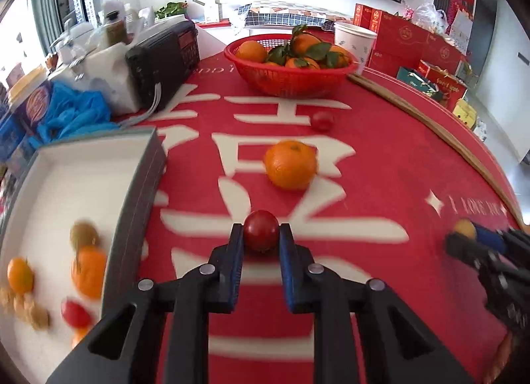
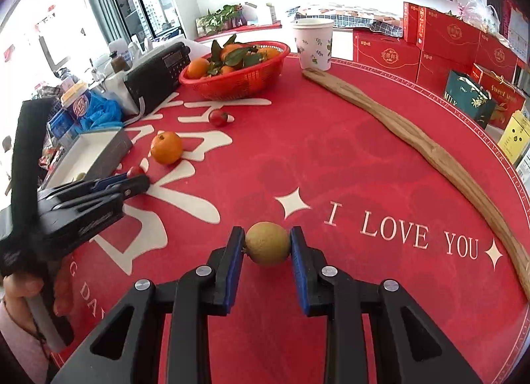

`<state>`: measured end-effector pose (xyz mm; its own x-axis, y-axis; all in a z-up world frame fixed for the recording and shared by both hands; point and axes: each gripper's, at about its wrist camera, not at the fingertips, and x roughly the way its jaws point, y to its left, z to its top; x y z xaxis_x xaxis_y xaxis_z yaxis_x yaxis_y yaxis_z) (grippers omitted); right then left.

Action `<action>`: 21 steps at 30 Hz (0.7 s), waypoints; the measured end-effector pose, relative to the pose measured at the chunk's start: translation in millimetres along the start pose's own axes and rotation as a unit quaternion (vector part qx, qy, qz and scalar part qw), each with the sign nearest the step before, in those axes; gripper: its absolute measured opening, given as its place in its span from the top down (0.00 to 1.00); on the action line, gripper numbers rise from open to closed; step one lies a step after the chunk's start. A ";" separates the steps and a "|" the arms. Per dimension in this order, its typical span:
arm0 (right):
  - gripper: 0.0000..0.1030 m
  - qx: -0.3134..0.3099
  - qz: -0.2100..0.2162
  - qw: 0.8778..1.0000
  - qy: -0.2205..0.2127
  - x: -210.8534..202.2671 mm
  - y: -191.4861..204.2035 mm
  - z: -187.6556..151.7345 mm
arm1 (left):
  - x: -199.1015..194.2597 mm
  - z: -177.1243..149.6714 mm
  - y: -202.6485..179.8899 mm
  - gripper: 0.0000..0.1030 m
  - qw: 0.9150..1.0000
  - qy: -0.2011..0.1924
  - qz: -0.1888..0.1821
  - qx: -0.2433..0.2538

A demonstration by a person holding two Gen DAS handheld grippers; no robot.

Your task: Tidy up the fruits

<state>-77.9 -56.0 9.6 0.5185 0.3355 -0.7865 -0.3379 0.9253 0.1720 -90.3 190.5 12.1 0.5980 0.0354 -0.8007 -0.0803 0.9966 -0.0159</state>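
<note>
A: Which gripper sits nearer the white box (image 1: 82, 182)?

B: The left gripper (image 1: 261, 235). Its jaws are nearly closed on a red cherry tomato (image 1: 261, 231), and the box, already holding fruit, fills the lower left of its frame, just beside the gripper.

A: And the right gripper (image 2: 267, 246)?

B: It pinches a small yellow-green round fruit (image 2: 267, 243) between its pads above the red desk (image 2: 347, 152). The box lies far left in its view, beyond the left gripper, so its carry looks longer.

A: What remains loose?

B: An orange (image 1: 290, 164) and another tomato (image 1: 323, 120), ahead at mid-frame.
</note>
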 end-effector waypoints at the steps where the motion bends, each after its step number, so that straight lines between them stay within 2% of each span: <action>1: 0.71 0.001 0.001 1.000 0.000 -0.1 -1.0 -1.5 | -5.0 -7.3 -0.4 0.78 1.000 -0.003 -0.001 -0.001; 6: 0.71 0.005 0.000 1.000 -0.003 0.1 -1.8 -6.8 | -20.3 -29.0 -2.0 0.78 1.000 -0.018 0.005 -0.002; 15: 0.71 -0.015 -0.025 1.000 -0.009 4.8 11.6 -7.1 | -24.5 -34.8 9.9 0.77 1.000 -0.019 -0.010 -0.013; 21: 0.71 -0.036 -0.023 0.999 -0.006 9.4 26.9 -6.5 | -25.0 -35.9 6.2 0.77 1.000 -0.018 0.005 -0.002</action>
<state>-87.2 -29.1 2.9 0.5437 0.2952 -0.7857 -0.3684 0.9250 0.0926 -134.4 193.2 10.5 0.6260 0.0490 -0.7783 -0.0908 0.9958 -0.0103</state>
